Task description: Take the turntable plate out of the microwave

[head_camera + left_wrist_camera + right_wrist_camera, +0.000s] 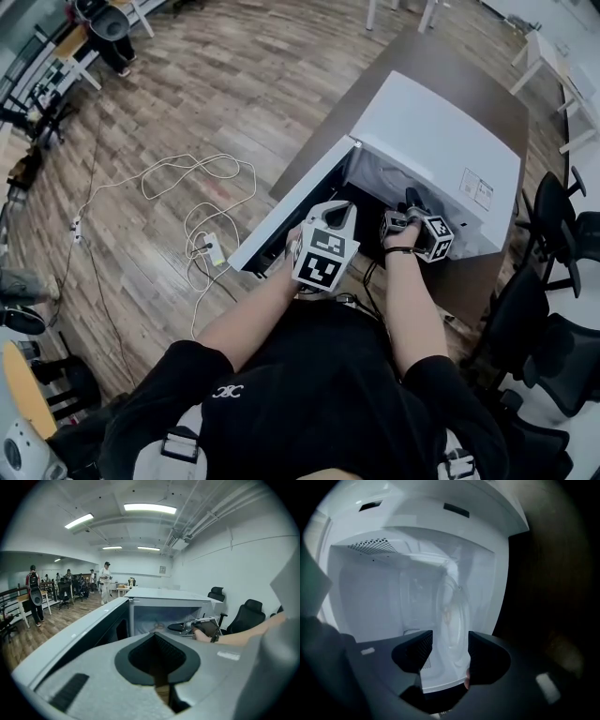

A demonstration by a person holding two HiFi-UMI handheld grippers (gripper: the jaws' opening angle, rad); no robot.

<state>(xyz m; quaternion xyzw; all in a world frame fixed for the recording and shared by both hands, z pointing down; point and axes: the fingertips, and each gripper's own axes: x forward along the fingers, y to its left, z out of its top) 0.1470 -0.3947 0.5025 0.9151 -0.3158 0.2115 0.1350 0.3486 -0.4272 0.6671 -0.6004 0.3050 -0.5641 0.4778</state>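
Turntable plate (452, 616) sits inside the open microwave (441, 141). Your right gripper (450, 644) gapes wide at its near rim, not yet gripping. Your left gripper (157, 660) is closed and empty.

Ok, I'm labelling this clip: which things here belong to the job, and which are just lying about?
Job: microwave, open door, glass turntable plate, right gripper.
Lying about: white cable and power strip on the floor, black office chairs.

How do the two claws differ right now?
The left claw has its jaws together; the right claw has its jaws apart. The left claw sits outside by the open door; the right claw reaches into the microwave toward the glass plate. Both hold nothing.
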